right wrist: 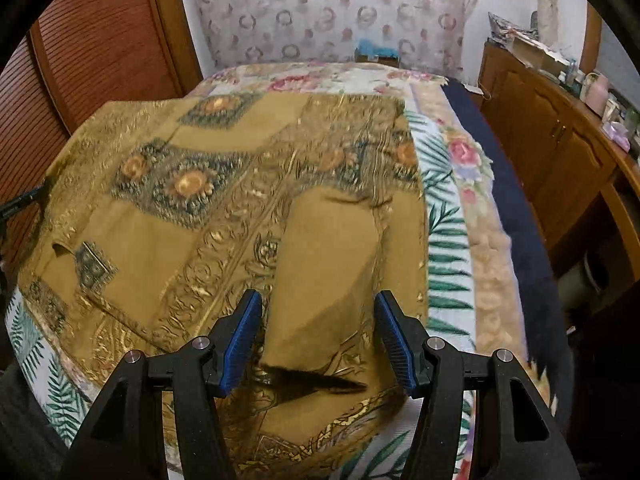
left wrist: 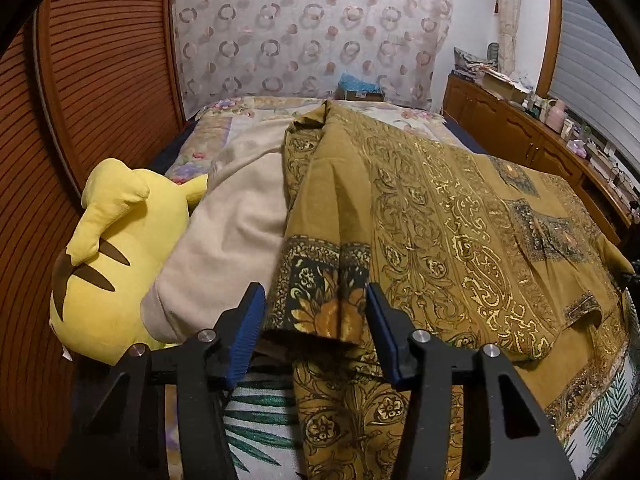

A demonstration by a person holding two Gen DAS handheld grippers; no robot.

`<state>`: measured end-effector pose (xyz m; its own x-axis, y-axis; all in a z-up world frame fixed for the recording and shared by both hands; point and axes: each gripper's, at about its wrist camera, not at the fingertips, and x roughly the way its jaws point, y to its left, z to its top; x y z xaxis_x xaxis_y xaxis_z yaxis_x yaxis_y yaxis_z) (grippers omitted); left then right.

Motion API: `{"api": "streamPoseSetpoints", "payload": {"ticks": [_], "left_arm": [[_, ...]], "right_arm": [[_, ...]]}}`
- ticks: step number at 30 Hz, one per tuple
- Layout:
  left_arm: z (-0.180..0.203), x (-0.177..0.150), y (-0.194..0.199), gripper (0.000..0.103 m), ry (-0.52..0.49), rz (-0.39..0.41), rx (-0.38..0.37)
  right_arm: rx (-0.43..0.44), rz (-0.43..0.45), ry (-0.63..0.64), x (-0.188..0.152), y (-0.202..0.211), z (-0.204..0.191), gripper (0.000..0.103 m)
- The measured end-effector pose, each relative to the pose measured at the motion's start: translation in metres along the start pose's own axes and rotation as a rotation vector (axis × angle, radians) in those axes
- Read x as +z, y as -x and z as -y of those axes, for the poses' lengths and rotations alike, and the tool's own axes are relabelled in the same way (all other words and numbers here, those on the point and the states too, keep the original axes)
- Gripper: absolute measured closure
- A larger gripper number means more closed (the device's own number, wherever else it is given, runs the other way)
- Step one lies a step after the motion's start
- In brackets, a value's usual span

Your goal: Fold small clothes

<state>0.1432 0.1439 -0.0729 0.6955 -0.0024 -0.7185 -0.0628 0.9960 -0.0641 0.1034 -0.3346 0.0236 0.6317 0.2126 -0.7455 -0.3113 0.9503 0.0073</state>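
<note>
Bed point(left wrist: 248, 412) with palm-leaf and floral cover, mustard garment point(left wrist: 440, 208) with gold paisley print spread across it. Left tool point(left wrist: 316, 330): blue pads apart, a folded sleeve edge of the garment sits between them, raised a little off the bed; pads flank the cloth without clearly pressing it, small gaps show on both sides. No firm clamp visible. Just left of the left tool a beige cloth point(left wrist: 236, 220) lies partly under the garment edge, and further left a yellow plush toy point(left wrist: 108, 264) sits against the wooden slatted door point(left wrist: 80, 80).

Right tool point(right wrist: 318, 340): pads apart, another folded flap of the same garment point(right wrist: 200, 184) lies between them, plain mustard side up, not pinched. View blurred. Right of the right tool the leaf-print cover point(right wrist: 444, 264) shows bare, then the dark bed edge, then a wooden cabinet point(right wrist: 560, 160) with clutter on top. Patterned curtain point(right wrist: 340, 8) ahead of both tools.
</note>
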Motion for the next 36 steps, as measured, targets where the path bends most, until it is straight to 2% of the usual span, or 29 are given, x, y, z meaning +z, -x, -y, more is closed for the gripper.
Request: {"api": "streamPoseSetpoints", "payload": {"ticks": [2, 6, 7, 9, 11, 13, 15, 21, 28, 31, 36], "left_arm": [[0.001, 0.000, 0.000, 0.053, 0.001, 0.002, -0.002], [0.005, -0.001, 0.000, 0.072, -0.005, 0.006, -0.002], [0.006, -0.001, -0.001, 0.078, -0.009, 0.005, 0.000], [0.007, 0.000, -0.002, 0.086, -0.010, 0.002, -0.009], [0.008, 0.001, -0.001, 0.095, -0.007, 0.004, -0.014], [0.009, 0.003, 0.005, 0.097, -0.003, 0.023, -0.016], [0.011, 0.004, 0.014, 0.099, 0.005, 0.049, -0.030], [0.013, 0.005, 0.044, 0.100, 0.038, 0.113, -0.066], [0.015, -0.008, 0.074, 0.100, 0.068, 0.132, -0.109], [0.018, -0.019, 0.087, 0.100, 0.064, 0.137, -0.106], [0.018, -0.044, 0.093, 0.100, 0.058, 0.116, -0.085]], "right_arm": [[0.001, -0.004, -0.003, -0.001, -0.003, 0.001, 0.042], [-0.003, -0.003, -0.002, -0.005, -0.005, 0.001, 0.043], [-0.004, 0.001, 0.003, -0.005, -0.006, 0.001, 0.047], [-0.002, 0.013, 0.020, -0.006, -0.007, -0.003, 0.068], [0.027, 0.026, 0.030, -0.006, -0.002, -0.005, 0.084], [0.031, 0.054, 0.043, -0.005, 0.003, -0.005, 0.093], [0.034, 0.094, 0.044, -0.005, 0.011, -0.004, 0.097], [0.073, 0.204, -0.006, -0.001, 0.041, 0.008, 0.100], [0.062, 0.282, -0.034, -0.009, 0.071, 0.023, 0.100], [0.051, 0.290, -0.039, -0.020, 0.075, 0.025, 0.100], [0.040, 0.250, -0.038, -0.043, 0.073, 0.020, 0.100]]}}
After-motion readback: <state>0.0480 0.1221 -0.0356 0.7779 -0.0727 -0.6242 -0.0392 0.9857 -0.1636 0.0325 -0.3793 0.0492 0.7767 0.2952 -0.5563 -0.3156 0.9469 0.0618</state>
